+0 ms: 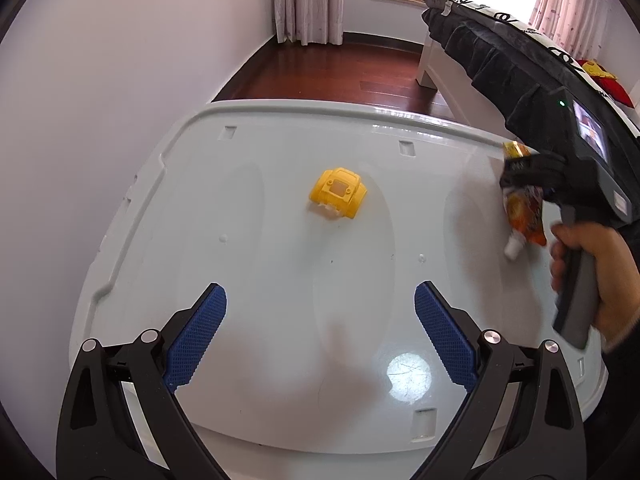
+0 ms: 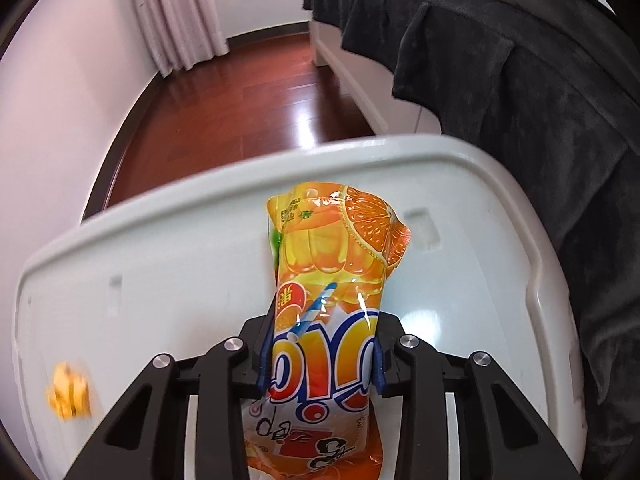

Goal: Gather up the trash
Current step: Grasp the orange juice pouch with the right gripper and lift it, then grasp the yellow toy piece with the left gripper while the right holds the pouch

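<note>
My right gripper [image 2: 320, 356] is shut on an orange juice pouch [image 2: 332, 264], which sticks up out of the jaws above a white plastic lid surface [image 2: 160, 264]. In the left wrist view the same pouch [image 1: 524, 208] hangs, white cap down, from the right gripper [image 1: 520, 172] at the surface's right side. A yellow toy shell [image 1: 338, 194] lies on the white surface [image 1: 280, 320] in the middle; it shows blurred at the left in the right wrist view [image 2: 68, 396]. My left gripper [image 1: 320, 336] is open and empty, above the near part of the surface.
A bed with a dark blanket [image 1: 500, 52] stands to the right, close to the surface's edge. Dark wooden floor [image 1: 340, 68] lies beyond, with curtains [image 1: 308, 0] and a white wall [image 1: 100, 80] at the left.
</note>
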A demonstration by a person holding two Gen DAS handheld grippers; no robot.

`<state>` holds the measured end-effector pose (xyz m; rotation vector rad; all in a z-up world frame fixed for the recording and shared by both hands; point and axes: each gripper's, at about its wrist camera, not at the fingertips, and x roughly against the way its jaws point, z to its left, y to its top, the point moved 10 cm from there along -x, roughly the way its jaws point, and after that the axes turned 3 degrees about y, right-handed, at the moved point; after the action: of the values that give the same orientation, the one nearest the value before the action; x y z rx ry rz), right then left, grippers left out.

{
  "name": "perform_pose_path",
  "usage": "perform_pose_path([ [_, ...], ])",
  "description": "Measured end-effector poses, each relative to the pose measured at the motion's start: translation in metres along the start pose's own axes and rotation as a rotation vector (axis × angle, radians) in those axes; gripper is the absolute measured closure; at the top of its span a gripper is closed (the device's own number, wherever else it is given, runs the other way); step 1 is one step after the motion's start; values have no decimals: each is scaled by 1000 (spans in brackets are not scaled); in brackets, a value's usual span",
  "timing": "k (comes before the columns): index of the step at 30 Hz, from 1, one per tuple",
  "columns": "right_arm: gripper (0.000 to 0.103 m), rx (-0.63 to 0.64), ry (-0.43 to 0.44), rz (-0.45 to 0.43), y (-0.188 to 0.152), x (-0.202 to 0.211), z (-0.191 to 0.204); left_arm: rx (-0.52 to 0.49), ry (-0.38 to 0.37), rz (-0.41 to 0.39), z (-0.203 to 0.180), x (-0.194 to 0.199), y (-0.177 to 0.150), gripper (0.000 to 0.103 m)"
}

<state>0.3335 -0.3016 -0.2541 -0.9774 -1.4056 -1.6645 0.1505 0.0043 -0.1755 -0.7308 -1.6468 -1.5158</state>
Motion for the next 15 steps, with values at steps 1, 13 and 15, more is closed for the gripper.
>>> perform_pose_path([
  [1,68,9,4,6,-5,3,2,-1,6,1,1,-1,-1,10],
  [13,68,181,138,12,-105,83,13,30,-35,35,13,-13,-22,10],
  [15,68,210,156,2,-126,97,11,56,-50,37,16,-15,-22,10],
])
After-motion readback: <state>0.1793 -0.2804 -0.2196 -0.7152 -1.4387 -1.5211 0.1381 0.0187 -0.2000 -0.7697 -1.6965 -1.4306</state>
